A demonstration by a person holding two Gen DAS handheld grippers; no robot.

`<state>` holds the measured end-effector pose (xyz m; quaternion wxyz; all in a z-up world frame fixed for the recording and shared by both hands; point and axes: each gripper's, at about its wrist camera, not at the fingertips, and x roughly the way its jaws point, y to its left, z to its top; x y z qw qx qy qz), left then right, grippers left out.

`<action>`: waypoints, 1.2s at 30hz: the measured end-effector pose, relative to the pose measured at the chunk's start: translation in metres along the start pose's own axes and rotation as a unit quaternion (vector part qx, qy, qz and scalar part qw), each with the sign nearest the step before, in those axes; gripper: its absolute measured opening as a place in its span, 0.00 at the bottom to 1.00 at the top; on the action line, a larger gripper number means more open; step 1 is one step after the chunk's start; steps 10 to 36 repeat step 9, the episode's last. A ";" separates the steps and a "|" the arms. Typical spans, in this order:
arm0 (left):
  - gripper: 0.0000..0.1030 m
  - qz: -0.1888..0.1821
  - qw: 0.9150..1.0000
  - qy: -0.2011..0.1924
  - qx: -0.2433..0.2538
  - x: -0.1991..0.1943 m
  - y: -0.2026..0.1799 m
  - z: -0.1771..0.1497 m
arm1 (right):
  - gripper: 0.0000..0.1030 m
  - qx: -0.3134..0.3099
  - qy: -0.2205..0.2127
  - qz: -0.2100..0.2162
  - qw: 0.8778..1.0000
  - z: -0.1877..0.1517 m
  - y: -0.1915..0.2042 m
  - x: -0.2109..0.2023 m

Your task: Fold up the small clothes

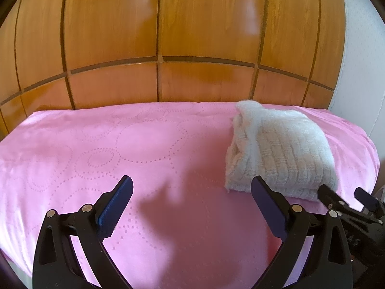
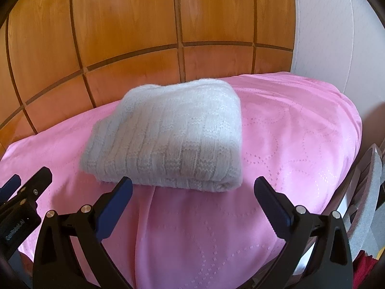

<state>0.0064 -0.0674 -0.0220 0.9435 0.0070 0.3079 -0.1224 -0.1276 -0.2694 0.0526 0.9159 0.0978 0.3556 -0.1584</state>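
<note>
A pink patterned bedspread (image 1: 149,144) lies before glossy wooden wardrobe panels (image 1: 192,36).

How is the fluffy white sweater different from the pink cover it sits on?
The white knit sweater is folded into a thick bundle, while the pink cover is spread flat in one layer. The sweater has raised ribbed stitches; the cover is smooth with dotted circle patterns. The sweater takes up a small patch, and the cover stretches across the whole surface. Both are soft cloth, and neither open gripper, left or right, holds them.
</note>
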 end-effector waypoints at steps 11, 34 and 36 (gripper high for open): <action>0.95 0.017 0.999 0.031 -0.018 0.016 0.015 -0.004 | 0.98 0.038 -0.038 -0.009 0.999 0.039 -0.044 0.002; 0.95 0.017 0.999 0.031 -0.018 0.016 0.015 -0.004 | 0.98 0.038 -0.038 -0.009 0.999 0.039 -0.044 0.002; 0.95 0.017 0.999 0.031 -0.018 0.016 0.015 -0.004 | 0.98 0.038 -0.038 -0.009 0.999 0.039 -0.044 0.002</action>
